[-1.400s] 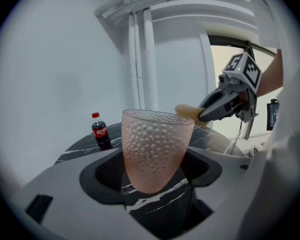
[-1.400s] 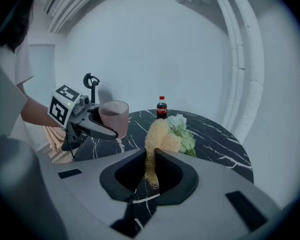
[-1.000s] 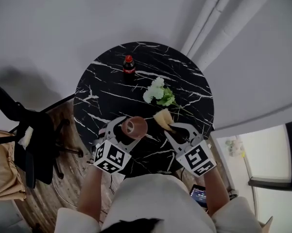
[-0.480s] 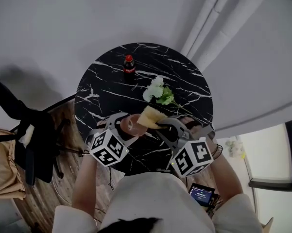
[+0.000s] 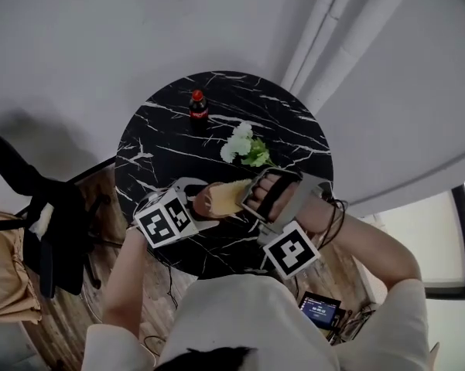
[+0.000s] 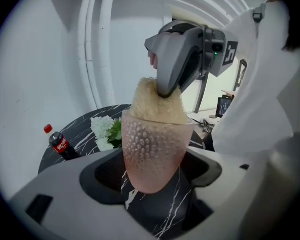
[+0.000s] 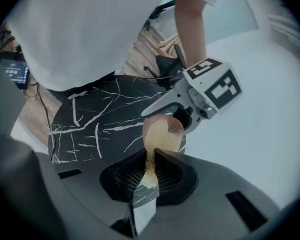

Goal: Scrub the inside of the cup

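Left gripper clamped pink cup; right gripper pinched yellow sponge, sponge sat in cup mouth, seemingly touching inner wall.

Cup: translucent frosted pink, patterned all over with small raised dots. Sponge: pale yellow with a coarse grain. Bench: black, crossed by thin white marble veins. Bottle: dark contents, red cap, red label. Flowers: white blooms with green leaves. Left hand-held gripper and right hand-held gripper: grey bodies with black jaw pads, each with a white cube bearing black square markers. Floor: brown wood grain.
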`<state>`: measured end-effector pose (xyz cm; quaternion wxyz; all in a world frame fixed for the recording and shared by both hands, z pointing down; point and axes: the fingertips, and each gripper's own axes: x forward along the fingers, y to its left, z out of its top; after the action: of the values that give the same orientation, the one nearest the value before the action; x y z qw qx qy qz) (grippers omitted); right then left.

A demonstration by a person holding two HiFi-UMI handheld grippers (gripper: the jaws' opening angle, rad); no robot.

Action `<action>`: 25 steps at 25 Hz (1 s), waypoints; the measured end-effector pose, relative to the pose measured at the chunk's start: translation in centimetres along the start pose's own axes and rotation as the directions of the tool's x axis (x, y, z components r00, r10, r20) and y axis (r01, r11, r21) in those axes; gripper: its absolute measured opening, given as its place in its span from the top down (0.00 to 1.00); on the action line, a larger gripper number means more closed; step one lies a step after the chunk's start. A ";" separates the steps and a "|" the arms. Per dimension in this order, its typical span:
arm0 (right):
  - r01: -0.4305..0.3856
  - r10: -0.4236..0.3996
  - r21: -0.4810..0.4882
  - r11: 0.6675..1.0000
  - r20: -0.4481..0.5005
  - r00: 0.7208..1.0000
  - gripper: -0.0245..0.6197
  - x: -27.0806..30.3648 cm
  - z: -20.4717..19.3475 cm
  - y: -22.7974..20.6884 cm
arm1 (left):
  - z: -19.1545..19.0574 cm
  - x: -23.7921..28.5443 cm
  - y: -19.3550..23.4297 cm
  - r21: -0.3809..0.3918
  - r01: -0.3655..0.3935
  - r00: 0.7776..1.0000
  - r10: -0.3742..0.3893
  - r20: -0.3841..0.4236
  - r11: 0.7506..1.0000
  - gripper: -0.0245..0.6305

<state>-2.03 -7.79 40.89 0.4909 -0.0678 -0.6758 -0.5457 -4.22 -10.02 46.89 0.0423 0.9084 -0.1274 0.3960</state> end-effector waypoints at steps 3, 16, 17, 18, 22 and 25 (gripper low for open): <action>-0.105 0.102 -0.166 0.980 -0.024 0.994 0.87 0.1 0.0 1.9 | 0.2 0.2 -0.8 0.032 0.070 0.997 -0.069 -0.037 0.997 0.43; -0.204 0.178 -0.518 0.831 -0.100 0.979 0.87 1.8 0.5 2.7 | 2.2 0.3 -3.5 0.088 0.312 0.944 -0.299 -0.136 0.946 0.43; -0.213 0.185 -0.524 0.825 -0.105 0.977 0.87 2.0 0.5 2.7 | 2.2 0.3 -3.5 0.106 0.316 0.942 -0.298 -0.157 0.943 0.43; -0.217 0.190 -0.527 0.822 -0.106 0.976 0.87 2.1 0.5 2.7 | 2.2 0.4 -3.4 0.122 0.316 0.940 -0.293 -0.175 0.941 0.43; -0.216 0.193 -0.464 0.859 -0.099 0.976 0.87 2.8 0.7 2.3 | 1.9 0.1 -2.9 0.174 0.287 0.947 -0.253 -0.198 0.942 0.43; -0.235 0.221 -0.329 0.915 -0.079 0.972 0.87 3.5 1.1 1.7 | 1.5 -0.2 -2.1 0.205 0.251 0.953 -0.204 -0.225 0.946 0.43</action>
<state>-3.37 -7.81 44.70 0.5457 -0.2178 -0.5505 -0.5931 -2.79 -8.24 45.77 -0.0056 0.8710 0.0307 0.4902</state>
